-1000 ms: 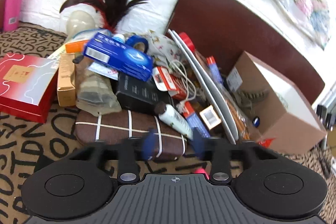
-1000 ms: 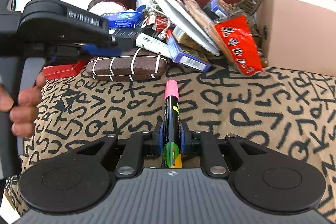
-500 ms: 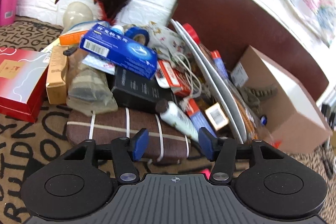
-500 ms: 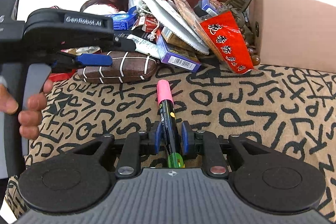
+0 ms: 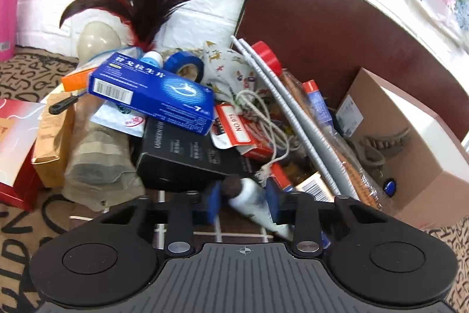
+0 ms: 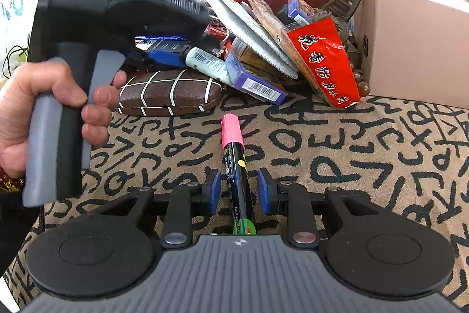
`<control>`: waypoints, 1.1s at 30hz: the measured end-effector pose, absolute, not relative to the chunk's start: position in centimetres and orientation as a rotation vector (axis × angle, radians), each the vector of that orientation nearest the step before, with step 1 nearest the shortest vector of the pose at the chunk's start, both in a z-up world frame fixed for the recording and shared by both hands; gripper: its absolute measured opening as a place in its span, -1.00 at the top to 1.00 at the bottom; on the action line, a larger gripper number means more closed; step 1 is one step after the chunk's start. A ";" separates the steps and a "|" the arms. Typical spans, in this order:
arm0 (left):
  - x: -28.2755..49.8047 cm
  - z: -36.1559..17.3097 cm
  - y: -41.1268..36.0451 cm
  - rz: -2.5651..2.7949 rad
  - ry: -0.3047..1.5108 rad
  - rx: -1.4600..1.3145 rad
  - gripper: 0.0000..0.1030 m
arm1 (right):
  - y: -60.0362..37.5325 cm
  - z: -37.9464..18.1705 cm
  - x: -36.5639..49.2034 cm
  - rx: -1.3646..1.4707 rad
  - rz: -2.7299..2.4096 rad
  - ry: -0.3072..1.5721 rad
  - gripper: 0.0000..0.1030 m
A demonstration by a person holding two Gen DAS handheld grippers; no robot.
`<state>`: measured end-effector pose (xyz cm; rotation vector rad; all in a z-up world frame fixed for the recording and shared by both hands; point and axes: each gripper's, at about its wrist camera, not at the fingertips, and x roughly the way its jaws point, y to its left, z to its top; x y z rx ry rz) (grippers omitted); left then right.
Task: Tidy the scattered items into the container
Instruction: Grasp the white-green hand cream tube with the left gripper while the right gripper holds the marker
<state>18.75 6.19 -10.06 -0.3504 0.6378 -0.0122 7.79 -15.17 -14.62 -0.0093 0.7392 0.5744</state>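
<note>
right gripper [image 6: 239,191] is opening, the pink-capped marker [image 6: 237,166] lying loose between its jaws, pointing away. farther off, left gripper [image 5: 243,195] is closing across the white tube [image 5: 252,200], which slants near-right, atop the pile left of the box [image 5: 410,154].

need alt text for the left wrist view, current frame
The left gripper is closing its jaws around a white tube with a dark cap lying on a brown case with white grid lines. Behind is a heap of clutter: a blue medicine box, a black box, a roll of blue tape, dark feathers, and a cardboard box to the right.
</note>
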 end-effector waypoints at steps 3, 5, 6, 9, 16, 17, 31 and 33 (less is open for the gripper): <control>18.2 -9.8 6.8 -0.031 0.646 -0.382 0.48 | -15.1 -14.7 7.6 -0.010 0.572 0.736 0.41; 17.7 -9.5 6.4 -0.035 0.639 -0.357 0.49 | -15.1 -14.6 7.5 -0.014 0.569 0.736 0.41; 17.3 -9.4 6.2 -0.040 0.635 -0.352 0.51 | -15.1 -14.6 7.5 -0.013 0.568 0.737 0.41; 15.9 -9.1 6.3 -0.057 0.631 -0.364 0.56 | -15.4 -14.5 7.4 -0.001 0.566 0.742 0.41; 10.2 -9.1 6.8 -0.109 0.638 -0.340 0.61 | -16.0 -14.3 6.9 0.011 0.560 0.753 0.41; 9.2 -9.3 6.8 -0.115 0.644 -0.331 0.61 | -16.1 -14.3 6.8 0.013 0.560 0.754 0.41; 6.0 -10.5 6.6 -0.159 0.709 -0.214 -0.27 | -16.1 -14.1 6.2 -0.016 0.564 0.757 0.31; 6.5 -10.7 5.6 -0.199 0.724 -0.177 -0.32 | -16.0 -14.1 6.4 -0.017 0.563 0.758 0.31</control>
